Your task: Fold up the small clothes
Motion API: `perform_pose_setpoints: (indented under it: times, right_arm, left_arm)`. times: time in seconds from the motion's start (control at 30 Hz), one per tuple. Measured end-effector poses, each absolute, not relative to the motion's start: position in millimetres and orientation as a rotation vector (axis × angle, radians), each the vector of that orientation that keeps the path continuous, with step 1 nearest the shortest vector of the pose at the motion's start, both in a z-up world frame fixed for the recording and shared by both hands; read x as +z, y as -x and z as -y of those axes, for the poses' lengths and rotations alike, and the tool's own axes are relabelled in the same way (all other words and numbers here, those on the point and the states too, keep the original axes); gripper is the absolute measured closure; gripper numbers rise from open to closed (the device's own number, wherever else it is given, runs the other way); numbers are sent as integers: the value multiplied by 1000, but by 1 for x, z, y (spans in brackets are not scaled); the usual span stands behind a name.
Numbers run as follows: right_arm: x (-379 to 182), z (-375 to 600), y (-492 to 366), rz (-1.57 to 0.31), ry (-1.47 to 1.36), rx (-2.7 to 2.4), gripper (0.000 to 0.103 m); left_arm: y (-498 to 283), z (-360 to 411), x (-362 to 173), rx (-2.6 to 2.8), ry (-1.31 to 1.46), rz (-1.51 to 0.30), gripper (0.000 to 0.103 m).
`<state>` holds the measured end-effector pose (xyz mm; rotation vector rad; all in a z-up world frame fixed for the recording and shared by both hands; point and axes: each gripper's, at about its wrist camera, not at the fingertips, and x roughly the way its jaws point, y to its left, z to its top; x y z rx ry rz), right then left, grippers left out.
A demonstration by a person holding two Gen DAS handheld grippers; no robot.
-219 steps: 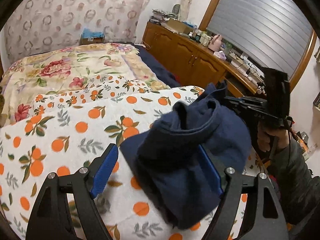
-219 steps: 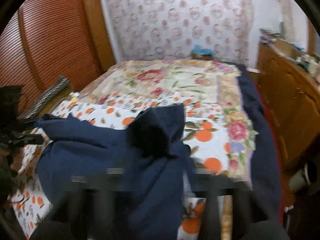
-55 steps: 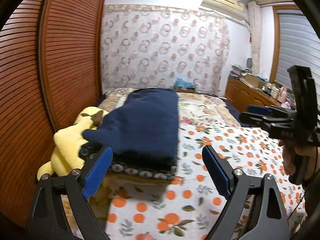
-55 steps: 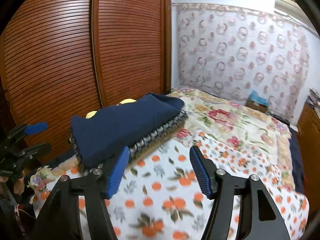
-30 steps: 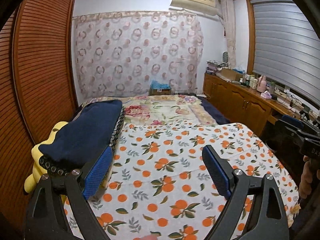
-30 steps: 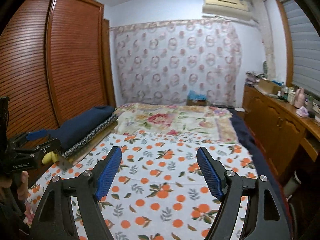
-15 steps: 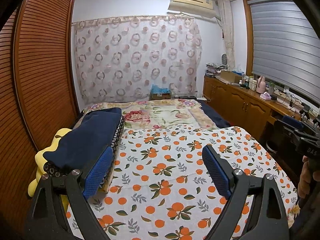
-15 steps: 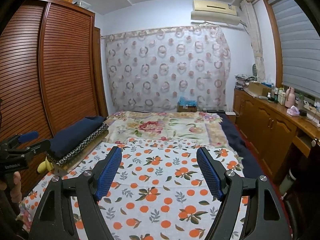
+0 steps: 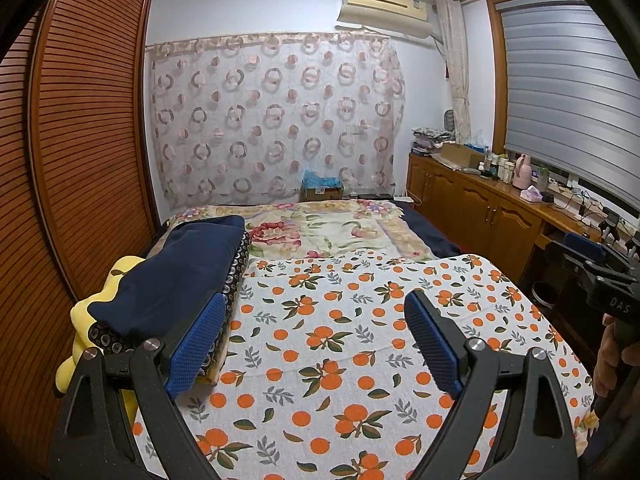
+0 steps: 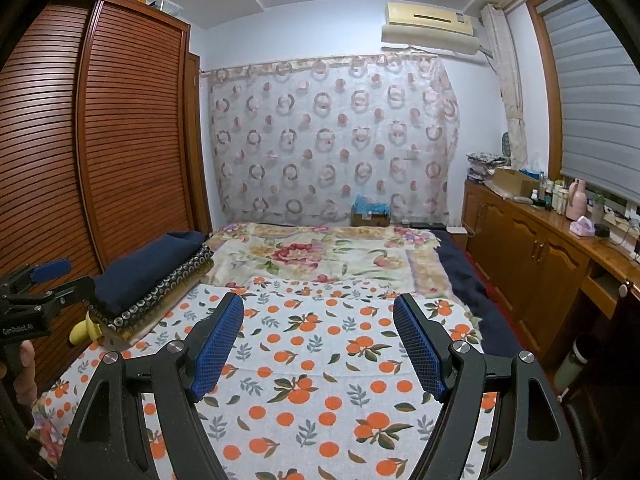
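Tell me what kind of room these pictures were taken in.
A home bedroom, most likely. A bed with an orange-print cover fills the middle, a slatted wooden wardrobe stands along one side, and an air conditioner hangs above a curtain.

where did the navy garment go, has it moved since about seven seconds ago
Yes. It was bunched on the orange-print sheet between the tongs; now the navy garment lies folded on the stack by the wooden wardrobe, at the bed's left edge.
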<state>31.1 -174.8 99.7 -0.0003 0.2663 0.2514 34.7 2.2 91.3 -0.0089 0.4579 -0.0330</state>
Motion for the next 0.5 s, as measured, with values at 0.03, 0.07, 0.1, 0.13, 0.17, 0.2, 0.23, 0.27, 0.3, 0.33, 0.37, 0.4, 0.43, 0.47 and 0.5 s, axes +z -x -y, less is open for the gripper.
perform_pose_setpoints:
  times: [0.03, 0.07, 0.1, 0.13, 0.17, 0.2, 0.23, 0.27, 0.3, 0.33, 0.37, 0.4, 0.43, 0.47, 0.5]
  right_arm:
    - [100, 175, -31, -266, 2, 248, 24]
    - [99, 175, -30, -266, 4, 248, 24]
    - [100, 177, -30, -266, 4, 248, 24]
    - [99, 178, -31, -266, 4, 249, 24]
    - [99, 179, -31, -267, 4, 250, 24]
    - [100, 181, -31, -267, 4, 251, 24]
    - [100, 181, -31, -267, 5, 249, 24]
    - [100, 182, -32, -266, 6, 250, 24]
    - [100, 182, -32, -266, 5, 250, 24]
    - [100, 183, -32, -266, 4, 250, 24]
    - [100, 183, -32, -266, 5, 249, 24]
    - [100, 184, -32, -265, 6, 249, 24]
    - [100, 184, -32, -265, 6, 250, 24]
    - [100, 186, -33, -265, 5, 251, 24]
    - [101, 186, -33, -265, 6, 251, 24]
  left_arm:
    - [-35, -2, 91, -32, 9, -458, 12]
    - [-34, -2, 92, -31, 9, -456, 12]
    - [-34, -2, 93, -30, 11, -455, 12]
    - [-33, -2, 94, -30, 11, -453, 12]
    - [-33, -2, 95, -29, 9, -453, 12]
    - [-32, -2, 97, -28, 8, -451, 12]
    - [-31, -3, 97, -27, 8, -452, 12]
    - [-31, -3, 99, -27, 8, -451, 12]
    - [-31, -3, 98, -29, 8, -451, 12]
    - [-31, -3, 97, -28, 9, -452, 12]
    - [-31, -3, 97, -28, 9, -451, 12]
    - [-31, -3, 98, -28, 9, -451, 12]
    - [-31, -3, 97, -28, 10, -451, 12]
    - [-31, -3, 98, -29, 10, -451, 12]
    - [-31, -3, 98, -28, 9, -451, 12]
